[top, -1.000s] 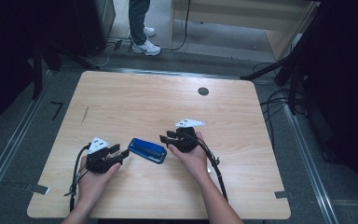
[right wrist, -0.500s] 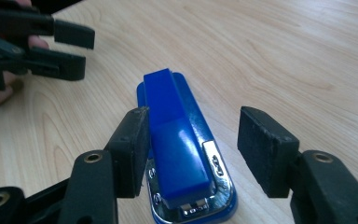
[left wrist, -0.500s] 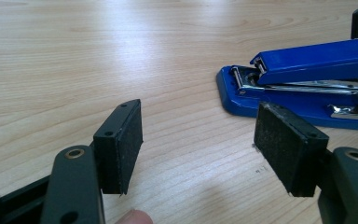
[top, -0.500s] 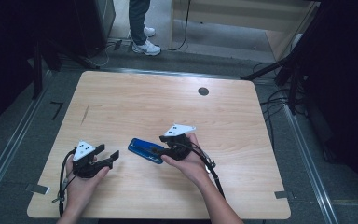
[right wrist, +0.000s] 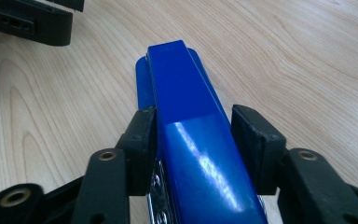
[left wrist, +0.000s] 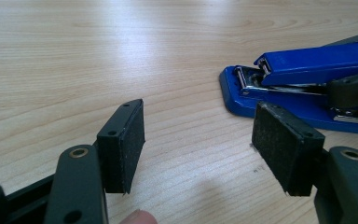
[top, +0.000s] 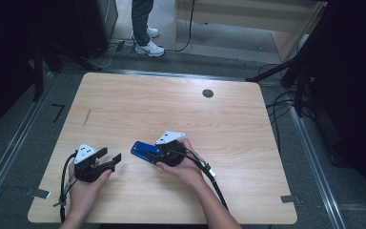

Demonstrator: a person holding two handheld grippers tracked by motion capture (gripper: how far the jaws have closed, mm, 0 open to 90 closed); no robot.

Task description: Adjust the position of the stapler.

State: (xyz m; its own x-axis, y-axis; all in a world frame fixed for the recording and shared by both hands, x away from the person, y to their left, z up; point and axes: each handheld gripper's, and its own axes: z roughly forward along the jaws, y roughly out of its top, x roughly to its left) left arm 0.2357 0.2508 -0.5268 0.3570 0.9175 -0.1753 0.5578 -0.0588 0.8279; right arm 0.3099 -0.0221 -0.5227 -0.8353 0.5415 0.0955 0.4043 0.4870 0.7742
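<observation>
1. The blue stapler (top: 143, 150) lies flat on the wooden bench (top: 219, 129), near the person's edge and a little left of the middle, its base on the wood and its top arm closed over it.

2. The right gripper (top: 164, 153) has it by the hinge end. In the right gripper view the jaws sit on either side of the stapler's top arm (right wrist: 191, 140), closed against its flanks, pinching it across its width.

3. The stapler's long axis runs straight out from those jaws, so the nose (right wrist: 168, 46) points away from the right hand and toward the left one.

4. The left gripper (top: 107, 160) stands apart from the stapler, to its left, jaws spread wide with nothing between them.

5. From the left gripper view the stapler (left wrist: 303, 79) lies ahead and off to one side of the open jaws, nose end nearest, not lined up with the gap.

6. My guess is that any move by the left gripper would have to swing toward that nose, since the right one already holds the rear.
</observation>
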